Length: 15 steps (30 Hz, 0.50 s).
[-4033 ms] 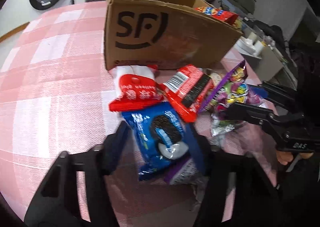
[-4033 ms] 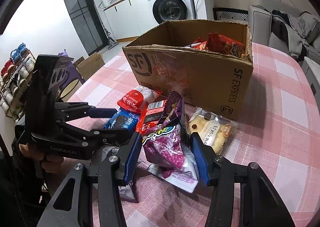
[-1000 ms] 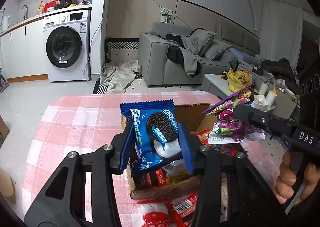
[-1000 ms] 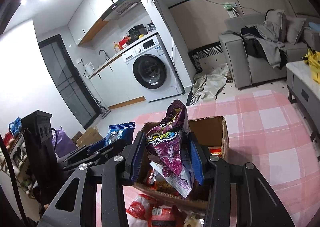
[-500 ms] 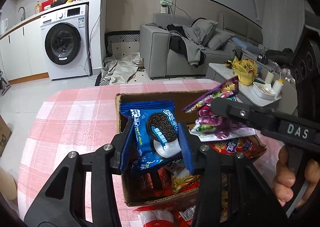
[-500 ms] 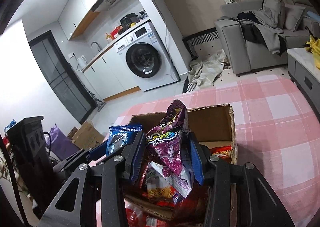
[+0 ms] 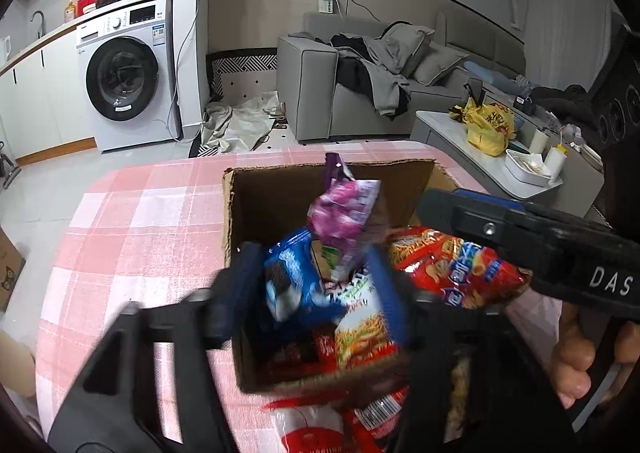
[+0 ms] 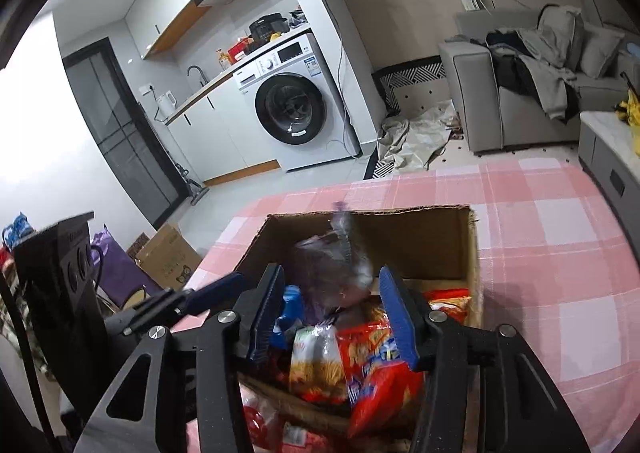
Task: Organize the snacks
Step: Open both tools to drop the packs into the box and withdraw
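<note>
A cardboard box (image 7: 272, 189) with several snack packs in it stands on the pink checked table (image 7: 152, 221). My left gripper (image 7: 318, 289) is open over the box, and the blue Oreo pack (image 7: 286, 281) is blurred between its fingers, loose and dropping. My right gripper (image 8: 330, 315) is open above the box (image 8: 420, 229). The purple candy bag (image 7: 344, 217) is blurred in the air below it, and it also shows in the right wrist view (image 8: 332, 273). The right gripper's body (image 7: 540, 245) shows at the right of the left wrist view.
Red snack packs (image 7: 452, 269) and a yellow-green pack (image 7: 360, 329) lie in the box. More red packs (image 7: 320, 425) lie on the table in front of it. A washing machine (image 7: 124, 81), a grey sofa (image 7: 360, 85) and a low table (image 7: 500, 149) stand beyond.
Both grippers have opened over the box and let go. The Oreo pack and the purple bag are falling into the box. Both grippers have come closer to the box.
</note>
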{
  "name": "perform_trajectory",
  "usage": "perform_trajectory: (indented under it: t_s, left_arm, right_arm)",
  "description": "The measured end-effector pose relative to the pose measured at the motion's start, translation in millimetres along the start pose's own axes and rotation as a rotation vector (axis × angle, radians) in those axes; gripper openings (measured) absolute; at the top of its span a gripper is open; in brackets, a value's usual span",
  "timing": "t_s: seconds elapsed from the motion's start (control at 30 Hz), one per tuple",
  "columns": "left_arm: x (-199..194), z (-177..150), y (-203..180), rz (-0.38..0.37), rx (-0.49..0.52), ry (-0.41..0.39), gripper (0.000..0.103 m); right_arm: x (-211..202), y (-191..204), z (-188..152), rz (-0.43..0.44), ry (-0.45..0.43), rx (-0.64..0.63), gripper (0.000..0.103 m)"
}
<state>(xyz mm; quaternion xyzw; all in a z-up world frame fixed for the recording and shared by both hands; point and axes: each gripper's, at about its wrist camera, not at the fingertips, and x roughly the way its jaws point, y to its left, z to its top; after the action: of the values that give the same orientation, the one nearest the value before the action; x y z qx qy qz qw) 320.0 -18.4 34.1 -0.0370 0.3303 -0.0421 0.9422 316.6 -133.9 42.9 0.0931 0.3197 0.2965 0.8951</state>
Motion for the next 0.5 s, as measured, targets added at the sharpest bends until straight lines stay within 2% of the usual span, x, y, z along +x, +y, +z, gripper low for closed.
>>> perform_trajectory:
  t_s: [0.03, 0.1, 0.13, 0.2, 0.23, 0.27, 0.5]
  left_arm:
    - [-3.3, -0.7, -0.4, 0.003, 0.0, -0.01, 0.081]
    - [-15.3, -3.9, -1.2, -0.007, 0.004, -0.025, 0.083]
    - [-19.9, -6.0, -2.2, -0.007, 0.003, -0.024, 0.085]
    - [-31.1, -11.4, -1.1, 0.0, -0.009, -0.024, 0.092]
    - [-39.0, -14.3, 1.0, 0.005, -0.015, -0.028, 0.101]
    - [-45.7, -18.0, 1.4, 0.008, -0.019, -0.038, 0.103]
    - [-95.3, -51.0, 7.7, 0.055, -0.015, -0.059, 0.103]
  right_arm:
    - [-4.7, 0.4, -1.5, -0.003, 0.001, -0.01, 0.056]
    - [-14.9, 1.0, -5.5, -0.003, -0.003, -0.026, 0.076]
    - [-22.8, 1.3, -8.6, -0.007, -0.017, -0.035, 0.08]
    - [-33.3, 1.9, -12.7, -0.014, -0.03, -0.045, 0.096]
    - [-40.4, 2.5, -15.7, -0.024, -0.037, -0.05, 0.099]
    - [-45.0, 2.8, -17.8, -0.029, -0.043, -0.055, 0.102]
    - [-68.6, 5.3, -40.6, -0.091, -0.022, -0.09, 0.103]
